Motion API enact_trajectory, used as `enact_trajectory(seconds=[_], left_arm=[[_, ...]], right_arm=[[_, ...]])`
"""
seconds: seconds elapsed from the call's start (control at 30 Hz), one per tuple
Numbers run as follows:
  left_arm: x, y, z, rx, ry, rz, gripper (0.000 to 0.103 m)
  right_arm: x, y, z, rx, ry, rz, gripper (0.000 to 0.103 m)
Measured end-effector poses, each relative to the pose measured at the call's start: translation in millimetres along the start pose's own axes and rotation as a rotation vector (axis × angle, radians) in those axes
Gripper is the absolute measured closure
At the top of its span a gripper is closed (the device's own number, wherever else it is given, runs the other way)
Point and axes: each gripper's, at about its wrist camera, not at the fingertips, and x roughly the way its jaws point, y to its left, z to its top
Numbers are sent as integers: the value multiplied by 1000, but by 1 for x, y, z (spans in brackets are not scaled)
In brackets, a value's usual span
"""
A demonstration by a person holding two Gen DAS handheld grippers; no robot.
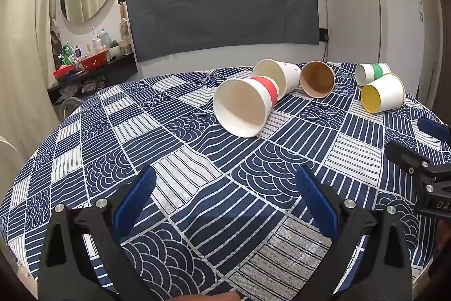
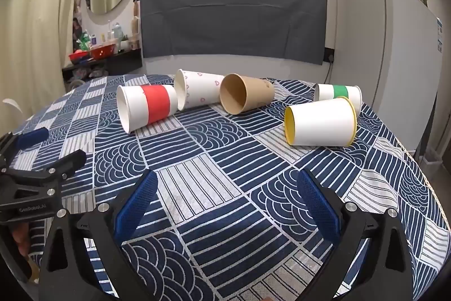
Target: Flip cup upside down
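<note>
Several paper cups lie on their sides on the patterned table. A red-banded white cup [image 1: 248, 103] [image 2: 148, 107] lies nearest the left gripper, mouth toward me. Behind it are a heart-print cup [image 1: 282, 74] [image 2: 201, 88] and a brown cup [image 1: 317, 79] [image 2: 248, 96]. A yellow-rimmed cup [image 1: 383, 96] [image 2: 321, 122] and a green-banded cup [image 1: 372, 72] [image 2: 338, 93] lie to the right. My left gripper [image 1: 225, 182] is open above bare cloth. My right gripper [image 2: 227, 185] is open too, holding nothing.
The blue and white tablecloth [image 1: 197, 160] [image 2: 225, 160] covers a round table. A grey cloth hangs on the wall [image 1: 220, 10]. A white fridge [image 2: 389, 52] stands at the right, a cluttered shelf [image 1: 90, 66] at the left. Each gripper shows at the other view's edge.
</note>
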Motion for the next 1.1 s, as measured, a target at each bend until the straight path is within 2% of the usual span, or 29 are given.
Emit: enact_trajectory(seconds=[1.1], left_arm=[[1,-1,1,4,7,-1,6]], right_arm=[[-3,4,-1,-17,-11,7,8]])
